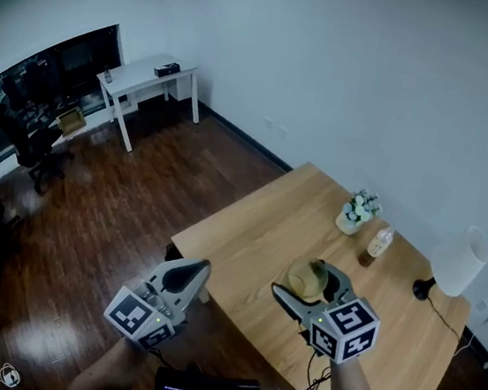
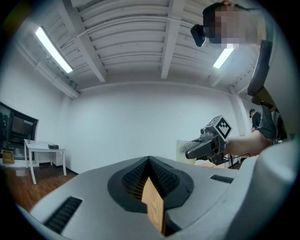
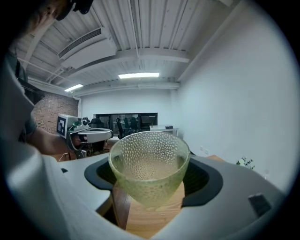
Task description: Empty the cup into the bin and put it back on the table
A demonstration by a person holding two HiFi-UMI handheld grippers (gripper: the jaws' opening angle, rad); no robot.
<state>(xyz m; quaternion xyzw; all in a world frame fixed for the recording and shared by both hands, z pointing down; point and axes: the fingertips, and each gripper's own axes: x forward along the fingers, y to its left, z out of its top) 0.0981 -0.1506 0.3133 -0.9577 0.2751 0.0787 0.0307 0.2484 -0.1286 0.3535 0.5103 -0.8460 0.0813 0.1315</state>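
Right gripper (image 1: pixel 305 289): jaws clamped on the cup's sides, raised over the table (image 1: pixel 248 235).
Cup (image 3: pixel 149 164): dimpled clear glass, upright, mouth up, gripped between the right jaws above the table's near half.
Left gripper (image 1: pixel 195 272): jaws pressed together with nothing in them; it hangs off the table's left edge, over the floor (image 1: pixel 107 216).
Far side of table: flower pot (image 1: pixel 357 213), bottle (image 1: pixel 379 243) and lamp (image 1: pixel 457 262), all well apart from the cup.
Background: white desk (image 1: pixel 148 77) by the wall.

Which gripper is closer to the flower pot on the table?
Right. The right gripper, holding the cup, is over the table, short of the flower pot; the left gripper is by the table's near corner, farther away.
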